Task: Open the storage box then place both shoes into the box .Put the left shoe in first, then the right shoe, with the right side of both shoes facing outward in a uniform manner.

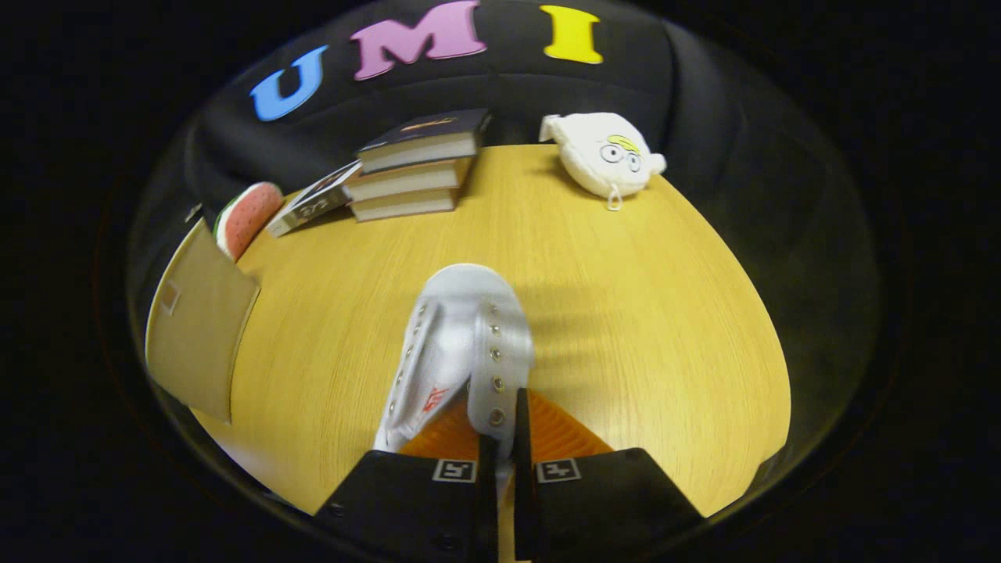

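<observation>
The gripper (pixel 504 438) has its 2 fingers nearly together, clamped on the eyelet edge of the shoe (pixel 461 344), a thin fold of canvas pinched between them. The shoe hangs off the fingers, toe pointing away, seemingly lifted clear of the table (pixel 626 313), casting a shadow to its right. It looks light and soft: a canvas upper that will sag and swing from such an edge grip, with a stiffer sole. Hold by the collar or eyelet strip, as here; canvas is not slippery, but the fold could pull out if jerked. The gripper points forward and slightly down over the table.

Left of the shoe, a cardboard flap (pixel 199 328), likely the box. Beyond the shoe, a stack of books (pixel 414 168); to its right a white plush (pixel 606 160).
</observation>
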Available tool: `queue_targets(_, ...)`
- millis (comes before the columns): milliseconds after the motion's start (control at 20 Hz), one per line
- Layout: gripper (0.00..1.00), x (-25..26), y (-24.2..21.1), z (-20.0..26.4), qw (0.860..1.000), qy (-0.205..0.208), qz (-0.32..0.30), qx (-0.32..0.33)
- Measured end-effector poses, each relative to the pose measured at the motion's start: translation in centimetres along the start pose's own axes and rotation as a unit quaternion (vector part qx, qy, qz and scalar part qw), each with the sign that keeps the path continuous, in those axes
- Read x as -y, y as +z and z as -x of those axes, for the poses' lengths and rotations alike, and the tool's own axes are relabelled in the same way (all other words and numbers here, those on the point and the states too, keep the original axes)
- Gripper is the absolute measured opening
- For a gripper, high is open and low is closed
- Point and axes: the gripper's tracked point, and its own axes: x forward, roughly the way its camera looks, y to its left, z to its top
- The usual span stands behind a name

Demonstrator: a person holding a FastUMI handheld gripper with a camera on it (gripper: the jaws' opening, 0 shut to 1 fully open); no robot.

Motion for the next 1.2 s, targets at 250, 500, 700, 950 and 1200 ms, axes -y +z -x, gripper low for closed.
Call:
queue_targets(250,0.05,0.2,0.4,0.4,0.993,0.043,-0.106,-0.025)
queue_targets(500,0.05,-1.6,3.1,4.5,0.985,0.079,-0.152,0.004)
queue_targets(700,0.05,-5.0,6.2,8.8,0.983,0.094,-0.157,0.027)
queue_targets(950,0.05,-14.4,8.9,13.6,0.985,0.116,-0.126,0.020)
queue_targets(1200,0.05,-27.3,9.4,16.6,0.983,0.152,-0.096,-0.022)
